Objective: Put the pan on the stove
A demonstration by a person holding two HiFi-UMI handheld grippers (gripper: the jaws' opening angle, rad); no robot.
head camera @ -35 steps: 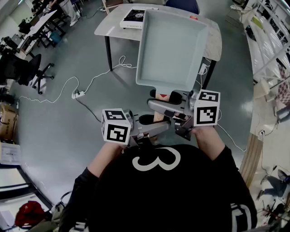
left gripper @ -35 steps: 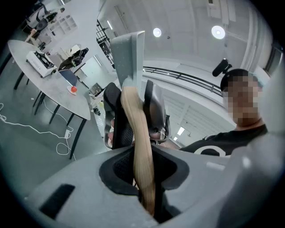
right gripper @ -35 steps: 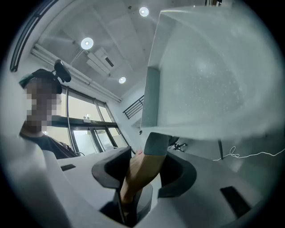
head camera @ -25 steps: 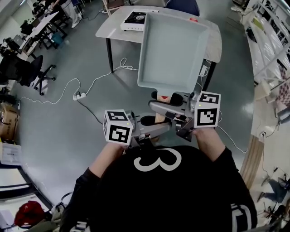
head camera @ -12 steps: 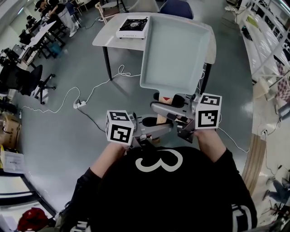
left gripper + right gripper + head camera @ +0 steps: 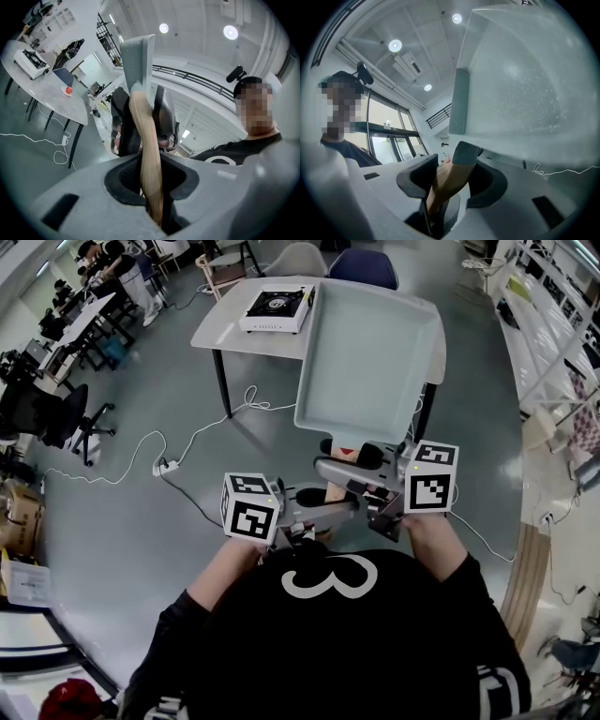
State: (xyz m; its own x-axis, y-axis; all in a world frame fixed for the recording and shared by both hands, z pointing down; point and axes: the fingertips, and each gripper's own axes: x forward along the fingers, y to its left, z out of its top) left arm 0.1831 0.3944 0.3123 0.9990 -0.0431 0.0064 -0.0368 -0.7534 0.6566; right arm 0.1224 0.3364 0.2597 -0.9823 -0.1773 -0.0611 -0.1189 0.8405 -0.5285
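A square pale grey pan (image 6: 366, 357) with a wooden handle (image 6: 334, 487) is held in the air in front of me, its bottom facing up toward the head view. My left gripper (image 6: 317, 502) is shut on the handle (image 6: 147, 154) near its free end. My right gripper (image 6: 349, 463) is shut on the same handle (image 6: 446, 182) closer to the pan (image 6: 520, 93). The stove (image 6: 275, 307), a white single-burner cooker, sits on the grey table (image 6: 225, 332) beyond the pan. In the left gripper view the pan (image 6: 139, 56) is edge-on and the stove (image 6: 29, 63) is far left.
A small red object (image 6: 68, 90) lies on the table (image 6: 51, 96). White cables and a power strip (image 6: 167, 464) trail over the floor left of the table. Chairs (image 6: 361, 263) stand behind it. Desks and office chairs (image 6: 52, 413) line the far left.
The table and stove have come further into the head view, and the pan has shifted slightly right and down. Both grippers keep hold of the handle.
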